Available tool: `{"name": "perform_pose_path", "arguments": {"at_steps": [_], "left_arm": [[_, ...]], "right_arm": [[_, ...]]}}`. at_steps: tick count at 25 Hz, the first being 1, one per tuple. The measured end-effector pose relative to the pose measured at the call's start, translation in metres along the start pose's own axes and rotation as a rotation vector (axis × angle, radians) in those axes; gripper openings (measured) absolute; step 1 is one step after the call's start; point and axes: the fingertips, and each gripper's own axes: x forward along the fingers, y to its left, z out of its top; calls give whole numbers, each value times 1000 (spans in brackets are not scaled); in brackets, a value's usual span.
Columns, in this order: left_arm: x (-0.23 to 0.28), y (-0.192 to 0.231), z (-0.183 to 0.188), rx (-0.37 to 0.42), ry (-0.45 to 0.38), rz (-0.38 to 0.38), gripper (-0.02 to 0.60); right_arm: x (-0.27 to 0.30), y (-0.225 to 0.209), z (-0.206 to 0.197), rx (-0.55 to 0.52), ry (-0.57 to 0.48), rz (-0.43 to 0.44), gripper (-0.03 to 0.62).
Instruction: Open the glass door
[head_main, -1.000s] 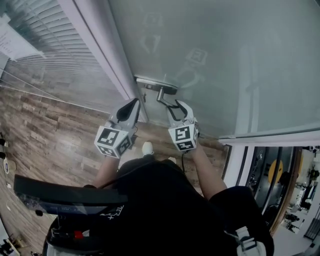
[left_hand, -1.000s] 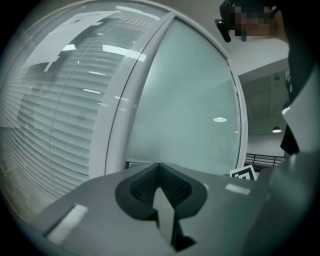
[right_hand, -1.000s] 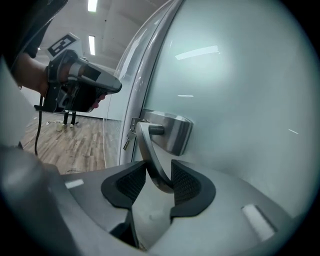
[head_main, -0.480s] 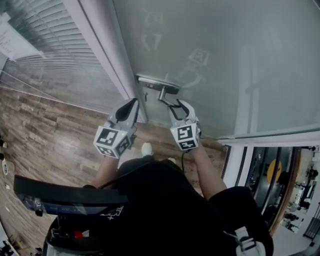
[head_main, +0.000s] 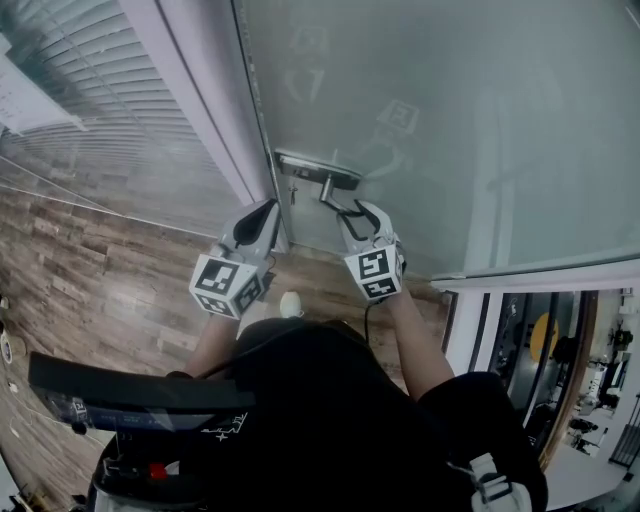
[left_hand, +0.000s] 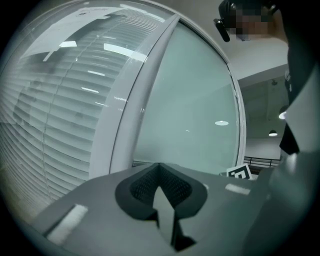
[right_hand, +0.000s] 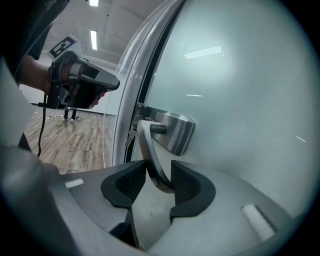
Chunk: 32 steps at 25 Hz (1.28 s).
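Right gripper (right_hand: 159, 176) jaws clamp the lever handle (right_hand: 148, 145) at the glass door's (head_main: 450, 120) left edge; left gripper (left_hand: 161, 189) jaws pressed together, empty. Risk: the smooth curved lever may slip from the pads when turned

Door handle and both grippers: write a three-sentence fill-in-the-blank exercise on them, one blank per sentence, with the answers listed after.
1. The right gripper is clamped on the door's metal ____.
2. The left gripper has its jaws ____, with nothing between them.
3. The floor beside the glass door is laid with ____ planks.

Missing words: handle; shut; wooden.
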Motion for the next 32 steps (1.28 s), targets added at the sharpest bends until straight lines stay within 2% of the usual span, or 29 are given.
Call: {"name": "perform_pose_path", "arguments": {"at_steps": [5,8,12,16,20,25,28,32], "left_arm": [[6,-14,-2,5,-1,-55,0],[12,-22,-1,18,3,-96,0],[17,-31,-6,24,6,-137,0],[23,-48,-5,51,8,-210,0],[29,-61,-7,68,10,-258,0],[32,-47,0,51,11,-268,0],[42,-32,5,38,-2,-244,0],[60,-54,-2,25,6,-276,0]], "right_arm": [[-1,-9,-1,-18,1,-5,156],[-5,-18,3,-103,23,-42,158],[-5,-24,0,-171,54,-39,153],[-11,-35,1,-277,86,-65,153],[-12,-47,0,-306,98,-69,153],[11,-59,13,-298,113,-82,153],[32,-69,20,-341,122,-72,153],[22,-100,0,-385,175,-89,147]]}}
